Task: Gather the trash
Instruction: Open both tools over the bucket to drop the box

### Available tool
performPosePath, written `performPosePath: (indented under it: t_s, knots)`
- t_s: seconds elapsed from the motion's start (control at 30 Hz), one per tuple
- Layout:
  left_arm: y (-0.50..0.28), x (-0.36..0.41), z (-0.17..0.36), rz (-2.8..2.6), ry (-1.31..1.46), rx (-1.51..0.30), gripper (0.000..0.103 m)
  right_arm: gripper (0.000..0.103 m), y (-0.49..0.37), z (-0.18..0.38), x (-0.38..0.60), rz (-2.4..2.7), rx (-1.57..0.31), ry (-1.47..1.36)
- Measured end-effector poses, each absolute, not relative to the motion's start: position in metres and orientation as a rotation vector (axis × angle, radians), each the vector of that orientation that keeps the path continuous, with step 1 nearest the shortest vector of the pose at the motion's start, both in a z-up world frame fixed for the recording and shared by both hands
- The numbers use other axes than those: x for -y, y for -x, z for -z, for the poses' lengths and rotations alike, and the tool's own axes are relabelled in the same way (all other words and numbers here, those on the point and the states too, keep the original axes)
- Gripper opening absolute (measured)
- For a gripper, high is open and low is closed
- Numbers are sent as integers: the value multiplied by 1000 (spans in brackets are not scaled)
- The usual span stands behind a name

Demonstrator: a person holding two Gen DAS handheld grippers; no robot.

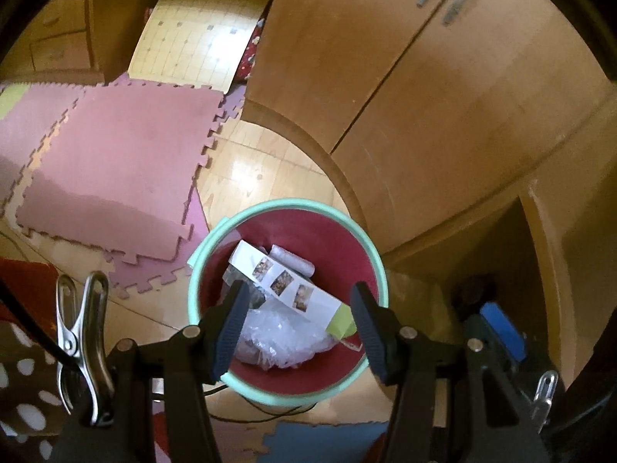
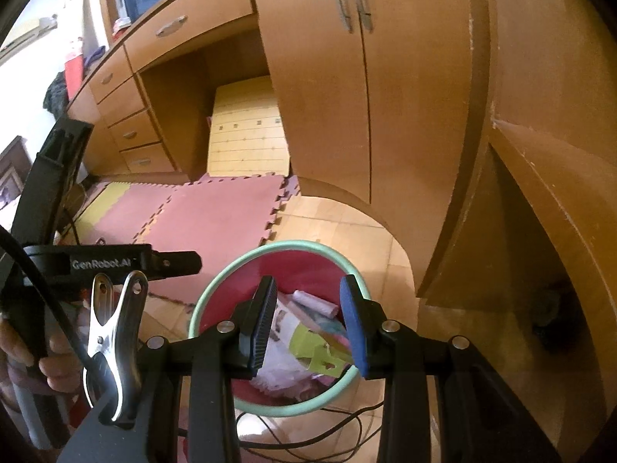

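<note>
both pairs of fingers are held apart with nothing between their pads: the left gripper (image 1: 297, 308) is spread fairly wide, the right gripper (image 2: 308, 308) more narrowly, and each is pointed down over the bin (image 1: 376, 258). trash is seen lying inside that bin, which has a mint-green rim and a red inner wall and stands on the tiled floor (image 1: 250, 169). a white paper strip (image 1: 281, 283) printed with three small photos is laid across the top of the heap, a crumpled clear plastic bag (image 1: 277, 337) is seen under it, and a lime-green scrap (image 2: 314, 351) is lodged at the near right side. pink foam puzzle mats (image 1: 127, 154) are spread on the floor to the left of the bin, and a wooden cabinet (image 1: 405, 88) with two metal handles is set behind it. a hand (image 2: 58, 362) gripping the left device is caught at the left edge of the right wrist view. black cables (image 2: 331, 430) are trailed on the floor near the bin's base.
</note>
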State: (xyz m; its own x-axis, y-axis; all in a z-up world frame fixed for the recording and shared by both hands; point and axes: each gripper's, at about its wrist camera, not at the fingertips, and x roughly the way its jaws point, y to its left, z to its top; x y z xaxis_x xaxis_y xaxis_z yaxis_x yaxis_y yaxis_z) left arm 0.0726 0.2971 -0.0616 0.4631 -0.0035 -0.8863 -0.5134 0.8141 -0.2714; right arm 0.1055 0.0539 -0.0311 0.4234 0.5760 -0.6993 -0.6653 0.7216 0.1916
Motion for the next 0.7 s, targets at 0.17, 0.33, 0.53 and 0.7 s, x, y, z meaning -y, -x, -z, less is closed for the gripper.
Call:
performPosePath:
  t_s: [0.17,0.33,0.53,0.7]
  knots:
    - [-57,-272,55,-332,451,-1069,58,36,-94,28,-50,-834,-870,93]
    - [-38,-264,61,-383,427,-1101,59,36,-78,25,-44,-850,-886,119]
    - [-27,-257,76,-439,409,-1118,61,37,-62,35,-41,-842,-942,147]
    - [-24,-252,89,-433,409,-1142,62,40,-48,45,-40,-828,-962,215]
